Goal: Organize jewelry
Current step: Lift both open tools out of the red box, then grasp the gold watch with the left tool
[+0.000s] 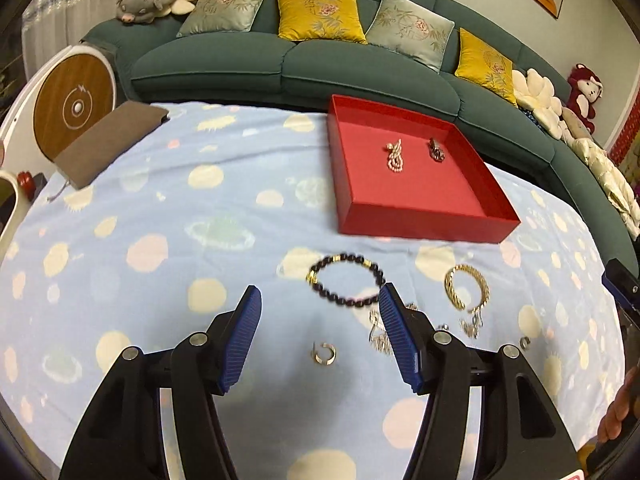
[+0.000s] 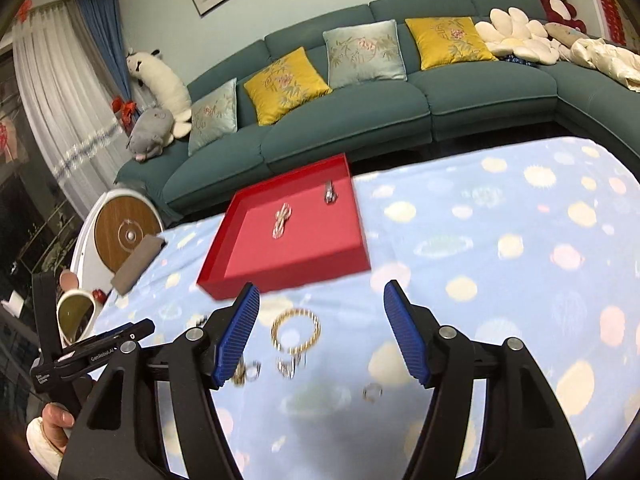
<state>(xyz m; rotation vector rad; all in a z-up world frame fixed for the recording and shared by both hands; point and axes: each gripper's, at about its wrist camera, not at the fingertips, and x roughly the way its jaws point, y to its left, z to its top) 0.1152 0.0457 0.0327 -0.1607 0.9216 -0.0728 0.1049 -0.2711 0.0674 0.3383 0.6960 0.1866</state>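
Both grippers, left gripper (image 1: 320, 300) and right gripper (image 2: 320, 296), hover wide and empty above loose jewelry near the table's front edge: dark beaded bracelet (image 1: 345, 283), gold bracelet (image 2: 296, 330), small rings. The red tray (image 1: 424, 216) (two pieces inside) sits toward the far edge; thin chains could slip or snag the blanket

I see a light blue blanket (image 1: 168, 208) with pale yellow, pink and green blotches filling the middle of the frame. Right of centre sits a red tray (image 1: 424, 224). Below it lie a black beaded bracelet (image 1: 346, 285) with gold spacers and a gold chain bracelet (image 1: 466, 286). My left tool (image 1: 320, 300) has ribbed blue pads on black arms. Across the top, a teal sofa (image 1: 328, 64) carries mustard-yellow and pale green floral cushions.
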